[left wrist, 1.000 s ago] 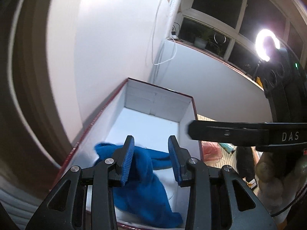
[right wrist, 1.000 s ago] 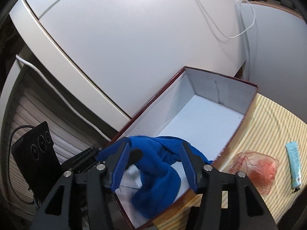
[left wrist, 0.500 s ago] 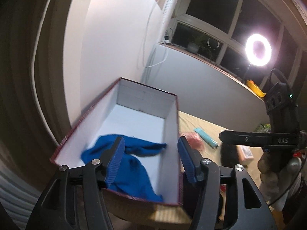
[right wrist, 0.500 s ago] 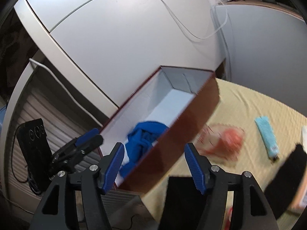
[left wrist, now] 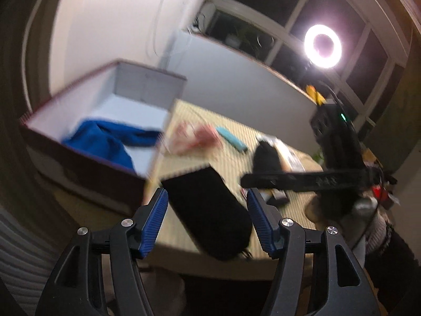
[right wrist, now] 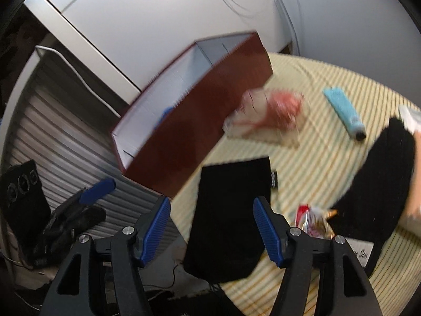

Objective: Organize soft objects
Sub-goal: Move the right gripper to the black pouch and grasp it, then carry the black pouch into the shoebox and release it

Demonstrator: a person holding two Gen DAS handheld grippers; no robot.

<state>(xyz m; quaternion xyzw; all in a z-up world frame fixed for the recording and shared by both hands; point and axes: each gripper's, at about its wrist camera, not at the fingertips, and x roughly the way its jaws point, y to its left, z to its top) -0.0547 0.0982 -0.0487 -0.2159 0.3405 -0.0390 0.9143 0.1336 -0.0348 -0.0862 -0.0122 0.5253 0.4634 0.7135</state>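
A second ago both grippers stood over the red box (left wrist: 86, 168) with the blue fleece cloth (left wrist: 105, 142) between their jaws; now the cloth lies loose on the white floor of the box, and both tools have swung away toward the striped yellow mat (right wrist: 315, 163). From the right wrist view only a sliver of blue shows over the box wall. I take that as one soft item put away and the pair turning to the next.

The left gripper (left wrist: 206, 218) is opening, its blue pads well apart with nothing pressed between them; it looks down over a flat black fabric pouch (left wrist: 208, 210) that lies at the near edge of the mat, not yet touched. The right gripper (right wrist: 211, 226) stands about half open and empty too, framing the same pouch (right wrist: 231, 218) from its side.

Further out on the mat lie a black fuzzy item (right wrist: 381, 179), a clear bag with something red inside (right wrist: 271, 115), and a light blue tube (right wrist: 342, 110). The pouch looks the likeliest next pick.
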